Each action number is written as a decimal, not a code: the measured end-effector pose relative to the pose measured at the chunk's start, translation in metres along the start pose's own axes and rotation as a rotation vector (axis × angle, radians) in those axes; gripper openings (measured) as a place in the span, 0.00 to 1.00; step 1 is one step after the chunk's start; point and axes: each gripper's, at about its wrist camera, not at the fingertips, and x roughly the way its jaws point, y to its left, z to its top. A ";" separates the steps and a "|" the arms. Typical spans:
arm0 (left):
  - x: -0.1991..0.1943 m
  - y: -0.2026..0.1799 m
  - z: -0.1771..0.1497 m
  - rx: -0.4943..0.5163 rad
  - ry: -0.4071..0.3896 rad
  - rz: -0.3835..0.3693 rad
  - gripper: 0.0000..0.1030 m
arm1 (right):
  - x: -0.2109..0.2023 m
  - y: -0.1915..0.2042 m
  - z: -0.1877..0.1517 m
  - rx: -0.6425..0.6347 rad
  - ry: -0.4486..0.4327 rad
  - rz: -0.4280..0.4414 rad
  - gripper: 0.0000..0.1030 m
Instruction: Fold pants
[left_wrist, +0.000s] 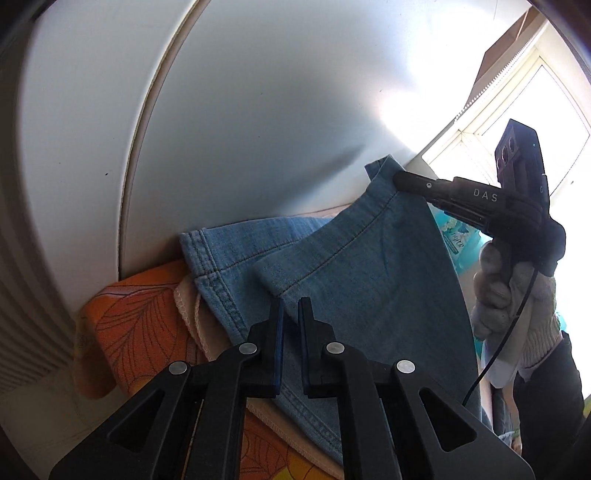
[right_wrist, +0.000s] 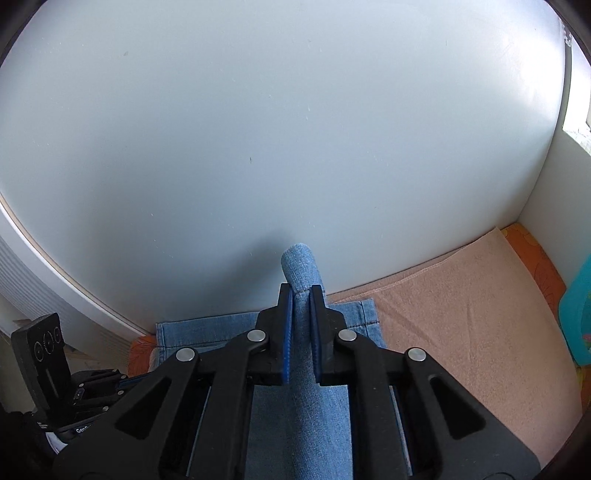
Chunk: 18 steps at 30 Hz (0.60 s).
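Light blue denim pants (left_wrist: 369, 277) lie on a towel against a white wall, with one leg end lifted. My left gripper (left_wrist: 291, 306) is shut on the near corner of the lifted hem. The right gripper (left_wrist: 400, 181), held by a gloved hand (left_wrist: 509, 295), pinches the far corner of that hem, so the cloth hangs stretched between the two. In the right wrist view my right gripper (right_wrist: 302, 293) is shut on a fold of denim (right_wrist: 303, 262) that sticks out past its pads. The other leg end (right_wrist: 207, 332) lies flat underneath. The left tool's black housing (right_wrist: 40, 350) shows at the lower left.
A peach towel (right_wrist: 461, 295) covers an orange leaf-patterned cloth (left_wrist: 136, 321). The white wall (right_wrist: 258, 129) stands close behind. A teal object (right_wrist: 576, 314) sits at the right edge, a bright window (left_wrist: 535, 110) is beyond it, and a ribbed white panel (left_wrist: 22, 295) is on the left.
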 end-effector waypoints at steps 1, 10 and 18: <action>-0.001 -0.002 -0.001 0.009 -0.002 0.001 0.07 | 0.003 0.000 -0.001 -0.001 0.009 -0.009 0.09; 0.026 -0.021 -0.002 0.053 0.085 0.059 0.42 | 0.014 -0.019 -0.024 0.058 0.025 -0.003 0.09; 0.044 -0.037 -0.004 0.107 0.054 0.108 0.27 | 0.008 -0.018 -0.026 0.031 0.001 0.099 0.09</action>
